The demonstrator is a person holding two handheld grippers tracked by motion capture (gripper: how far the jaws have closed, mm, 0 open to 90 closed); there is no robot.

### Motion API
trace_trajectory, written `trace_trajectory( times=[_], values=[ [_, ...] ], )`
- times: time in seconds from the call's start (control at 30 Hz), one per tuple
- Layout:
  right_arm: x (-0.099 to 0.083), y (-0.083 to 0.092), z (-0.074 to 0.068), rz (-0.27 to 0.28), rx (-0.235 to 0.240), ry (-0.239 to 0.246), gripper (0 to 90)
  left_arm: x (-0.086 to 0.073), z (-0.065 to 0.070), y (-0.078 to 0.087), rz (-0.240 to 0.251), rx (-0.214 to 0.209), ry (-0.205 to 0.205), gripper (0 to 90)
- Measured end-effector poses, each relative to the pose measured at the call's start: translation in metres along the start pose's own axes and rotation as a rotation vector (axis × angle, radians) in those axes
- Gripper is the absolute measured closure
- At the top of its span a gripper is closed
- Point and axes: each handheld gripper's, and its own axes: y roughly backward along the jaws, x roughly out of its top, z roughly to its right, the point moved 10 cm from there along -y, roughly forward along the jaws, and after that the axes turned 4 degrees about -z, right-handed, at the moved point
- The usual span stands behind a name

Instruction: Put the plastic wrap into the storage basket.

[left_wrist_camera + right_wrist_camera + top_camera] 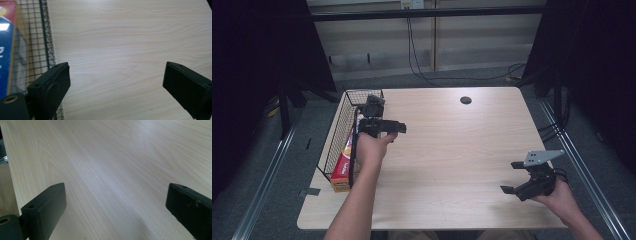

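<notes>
Left gripper (379, 128) held level over table (452, 150), jaws spread, empty, just beside wire basket (343, 120); forearm stretched forward. Red box (343, 162) lies inside basket. Right gripper (518, 177) near right edge, jaws wide, empty, wrist low.

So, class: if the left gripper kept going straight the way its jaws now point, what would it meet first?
Probably the bare table. The left gripper is open and angled down at the wood, with the wire basket off to one side of its line.

dim surroundings, soft glare on table (107, 177), slight blur
</notes>
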Motion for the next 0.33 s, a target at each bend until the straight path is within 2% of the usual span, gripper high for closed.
trace_trajectory(
  times=[0.17, 0.27, 0.33],
  values=[
    [0.0, -0.001, 0.0, 0.001, 0.0, -0.002, 2.7, -0.001, 0.015, -0.006, 0.015, -0.027, -0.025, 7.3],
    [-0.001, -0.002, 0.002, -0.006, -0.012, -0.005, 2.6, -0.003, 0.027, -0.013, 0.029, -0.058, -0.03, 6.7],
    [-0.004, -0.005, 0.003, -0.022, -0.022, -0.018, 2.8, -0.007, 0.035, -0.017, 0.032, -0.074, -0.052, 6.6]
  ],
)
